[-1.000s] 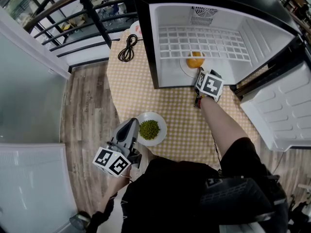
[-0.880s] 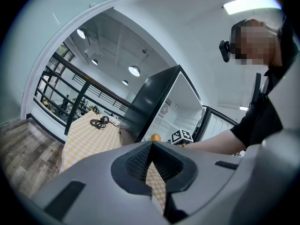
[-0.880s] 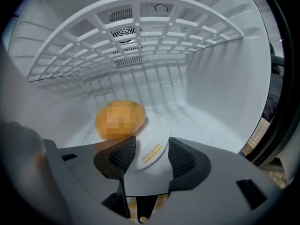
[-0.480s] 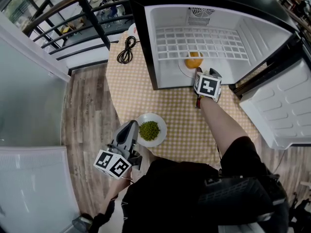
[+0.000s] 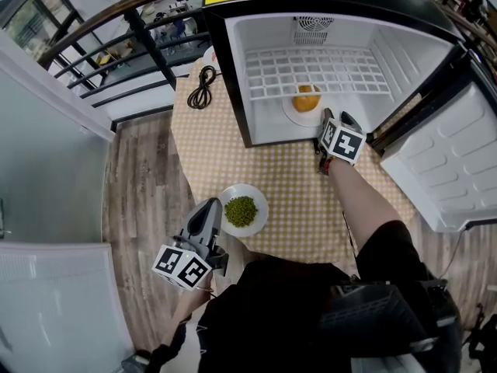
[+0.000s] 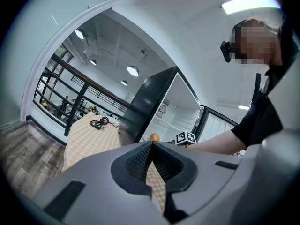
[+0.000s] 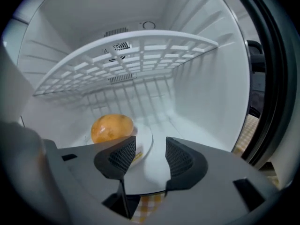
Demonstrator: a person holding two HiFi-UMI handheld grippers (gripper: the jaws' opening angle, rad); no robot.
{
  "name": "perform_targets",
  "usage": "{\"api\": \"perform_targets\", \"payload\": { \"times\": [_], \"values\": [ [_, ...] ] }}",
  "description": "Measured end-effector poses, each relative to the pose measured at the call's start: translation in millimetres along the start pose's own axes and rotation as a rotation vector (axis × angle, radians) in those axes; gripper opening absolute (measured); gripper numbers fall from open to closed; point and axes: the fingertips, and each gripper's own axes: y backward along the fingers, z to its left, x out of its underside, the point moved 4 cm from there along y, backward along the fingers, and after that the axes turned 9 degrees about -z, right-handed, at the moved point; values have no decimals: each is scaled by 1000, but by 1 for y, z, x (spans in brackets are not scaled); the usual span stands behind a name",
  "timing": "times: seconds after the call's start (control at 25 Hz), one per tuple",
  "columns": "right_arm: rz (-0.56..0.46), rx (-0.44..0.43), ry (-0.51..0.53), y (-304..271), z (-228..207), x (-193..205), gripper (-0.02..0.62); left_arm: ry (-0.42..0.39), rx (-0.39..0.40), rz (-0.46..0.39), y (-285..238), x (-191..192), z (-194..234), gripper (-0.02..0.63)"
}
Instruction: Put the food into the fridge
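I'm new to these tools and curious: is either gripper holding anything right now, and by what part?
Nothing is held. The right gripper is open before the plate in the fridge; the left gripper is shut, empty.

A table point(image 5: 295, 200) covered in yellow checked cloth stands on a wood-plank floor point(image 5: 144, 177). Directly on the cloth are:
- A black fridge point(image 5: 233, 53), door open, on the far side.
- A white plate point(image 5: 227, 195) of green food point(image 5: 241, 210) near the front edge.
- A coiled black cable point(image 5: 202, 92) left of the fridge.

On the fridge's white floor, a second plate point(image 5: 290, 113) bears an orange food item point(image 5: 307, 98).
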Motion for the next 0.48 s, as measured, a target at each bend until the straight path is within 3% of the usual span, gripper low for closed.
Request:
{"api": "perform_targets", "payload": {
  "times": [0.28, 0.48],
  "values": [
    [-23, -6, -77, 30, -21, -2, 34, -32, 50, 3, 3, -9, -17, 12],
    [9, -97, -219, 68, -27, 4, 18, -44, 117, 9, 7, -9, -38, 12]
  ]
}}
